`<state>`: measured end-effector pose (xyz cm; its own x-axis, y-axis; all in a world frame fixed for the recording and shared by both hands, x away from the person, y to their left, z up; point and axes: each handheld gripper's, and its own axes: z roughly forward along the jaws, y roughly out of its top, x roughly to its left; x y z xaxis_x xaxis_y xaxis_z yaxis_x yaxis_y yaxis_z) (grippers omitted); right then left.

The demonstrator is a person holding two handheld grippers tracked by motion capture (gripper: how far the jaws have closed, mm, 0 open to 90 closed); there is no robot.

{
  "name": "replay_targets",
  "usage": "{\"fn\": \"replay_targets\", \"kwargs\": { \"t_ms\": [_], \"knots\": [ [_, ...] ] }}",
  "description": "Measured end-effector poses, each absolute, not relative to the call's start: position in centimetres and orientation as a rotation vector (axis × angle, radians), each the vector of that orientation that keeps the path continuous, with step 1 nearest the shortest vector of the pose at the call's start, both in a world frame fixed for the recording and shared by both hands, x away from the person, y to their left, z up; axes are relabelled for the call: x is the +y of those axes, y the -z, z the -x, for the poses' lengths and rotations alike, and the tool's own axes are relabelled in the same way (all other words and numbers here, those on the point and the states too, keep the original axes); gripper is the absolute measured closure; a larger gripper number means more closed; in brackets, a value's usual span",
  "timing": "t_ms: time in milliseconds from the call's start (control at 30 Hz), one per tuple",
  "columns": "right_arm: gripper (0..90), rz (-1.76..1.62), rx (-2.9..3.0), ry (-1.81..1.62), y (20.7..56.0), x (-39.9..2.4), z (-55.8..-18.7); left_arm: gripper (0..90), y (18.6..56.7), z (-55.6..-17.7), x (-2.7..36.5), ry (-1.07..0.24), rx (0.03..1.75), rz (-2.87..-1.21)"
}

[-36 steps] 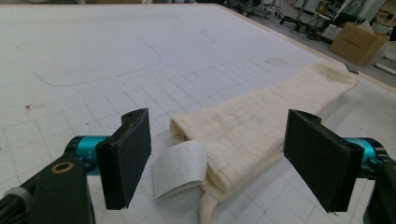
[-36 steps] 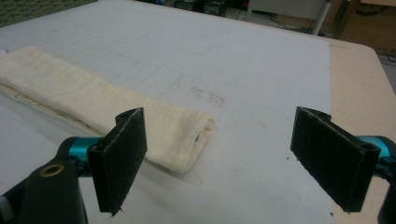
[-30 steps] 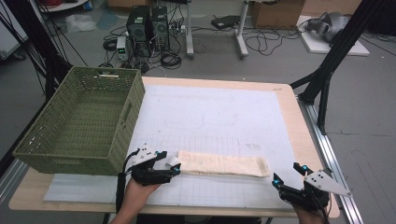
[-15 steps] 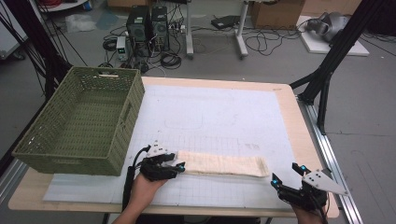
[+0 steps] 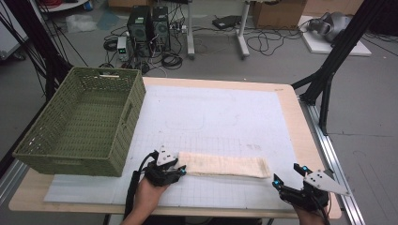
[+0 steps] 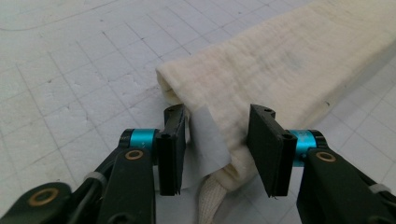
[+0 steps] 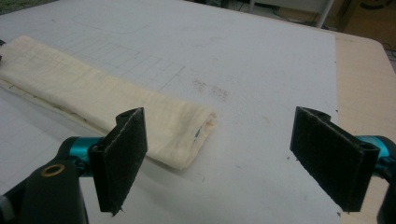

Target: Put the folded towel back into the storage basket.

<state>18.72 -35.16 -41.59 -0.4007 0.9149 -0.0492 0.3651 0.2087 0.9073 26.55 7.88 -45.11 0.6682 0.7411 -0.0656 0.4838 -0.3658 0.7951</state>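
While the green basket [image 5: 80, 124] seemingly sits empty, left jaws have been closing around the folded towel [image 5: 223, 164].

Heads up: your left gripper [image 5: 180, 171] covers the towel's [image 5: 225, 165] near end from above, your own hands run off the bottom edge, and the basket's [image 5: 123, 123] weave is too fine to read.
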Motion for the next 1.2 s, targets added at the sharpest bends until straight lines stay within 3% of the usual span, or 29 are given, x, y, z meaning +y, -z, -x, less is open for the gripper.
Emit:
{"fn": "replay_targets", "kwargs": {
  "t_ms": [167,300,1000,1200],
  "knots": [
    [17.5,-1.191,1.880,-1.157,41.6,-35.2,-18.7,66.6,45.1,-26.4,7.7,-0.370,0.925,-2.038],
    [17.5,-1.196,1.883,-1.151,41.7,-35.1,-18.8,81.1,45.1,-26.5,8.0,-0.302,0.928,-2.020],
    [18.1,-1.299,1.957,-1.134,43.6,-34.1,-21.5,81.9,44.5,-25.9,9.3,-0.306,0.879,-1.949],
    [33.1,-1.309,2.090,-1.117,45.0,-32.9,-23.0,81.9,44.6,-25.9,9.3,-0.307,0.884,-1.947]
  ]
}}
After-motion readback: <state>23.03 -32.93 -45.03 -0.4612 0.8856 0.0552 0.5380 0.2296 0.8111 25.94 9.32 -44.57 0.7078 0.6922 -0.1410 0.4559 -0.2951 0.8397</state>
